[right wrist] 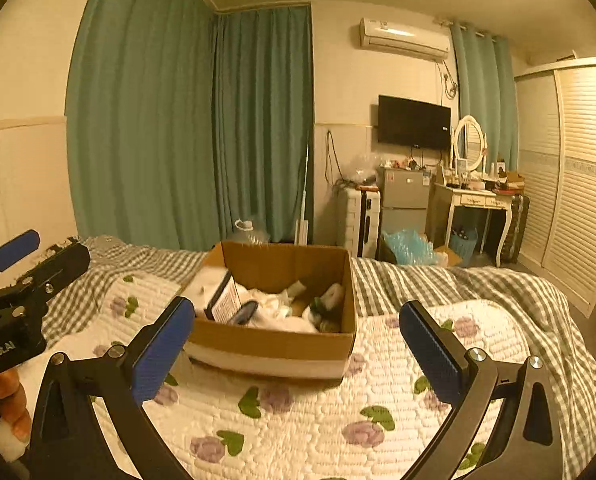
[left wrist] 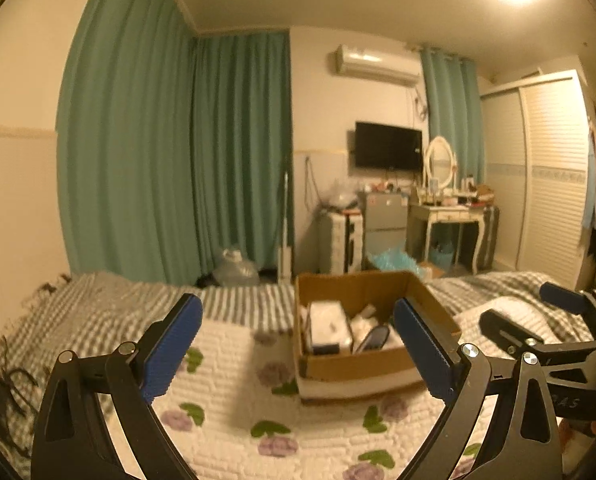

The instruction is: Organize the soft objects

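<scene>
An open cardboard box sits on a white quilt with purple flowers on the bed. Inside it lie white soft items, a white packet, a dark oval object and rolled pieces. My left gripper is open and empty, held short of the box. My right gripper is open and empty, also short of the box. Each gripper shows at the edge of the other's view.
A grey checked blanket covers the bed around the quilt. Past the bed stand green curtains, a small fridge, a suitcase, a dressing table with mirror and a louvred wardrobe.
</scene>
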